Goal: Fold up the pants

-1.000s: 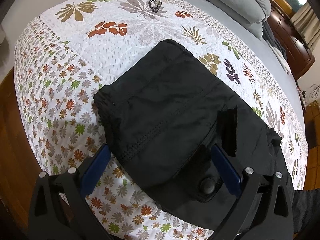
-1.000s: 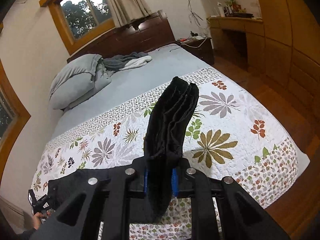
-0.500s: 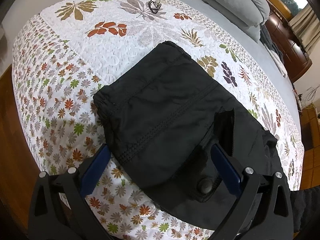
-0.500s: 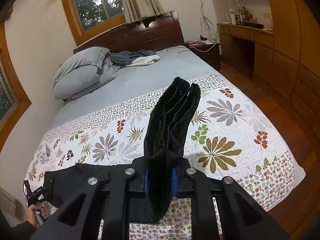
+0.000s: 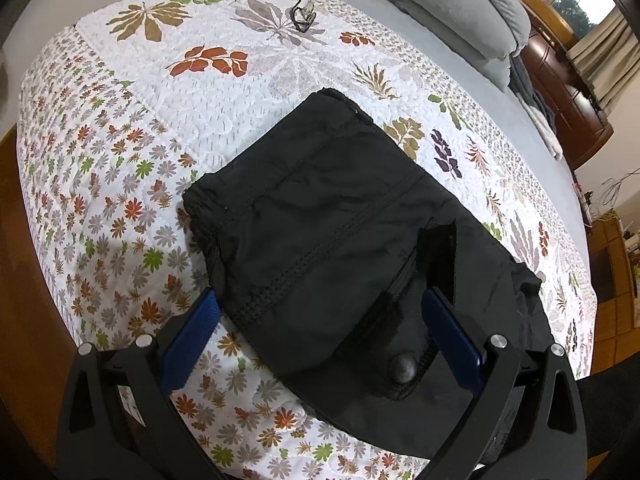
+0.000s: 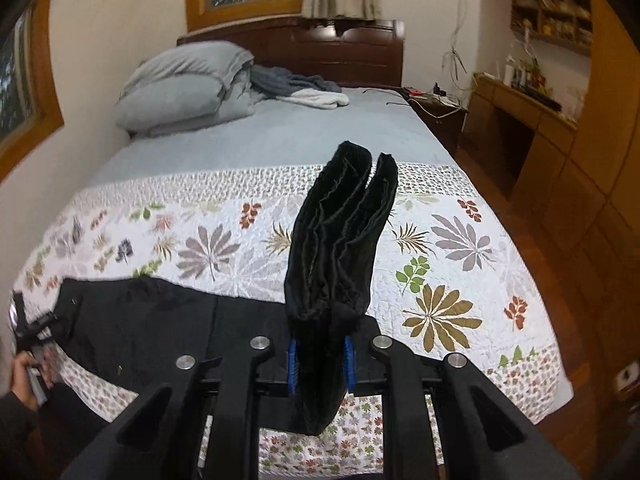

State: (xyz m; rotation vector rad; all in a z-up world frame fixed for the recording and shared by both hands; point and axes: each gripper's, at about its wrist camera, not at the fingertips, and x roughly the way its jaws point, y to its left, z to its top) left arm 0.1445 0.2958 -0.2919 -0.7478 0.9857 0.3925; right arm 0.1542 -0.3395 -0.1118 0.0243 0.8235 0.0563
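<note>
The right gripper [image 6: 319,364] pinched the bunched leg ends of the black pants [image 6: 340,240] above the floral quilt [image 6: 460,240]; the left gripper [image 5: 320,332] gaped wide over the waistband.

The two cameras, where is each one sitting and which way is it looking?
Left wrist: on the left gripper, looking down at black pants on the flowery quilt; its blue fingers show.
Right wrist: on the right gripper, facing the pillows; a hand shows.
Shared: pants, quilt, pillows.
</note>
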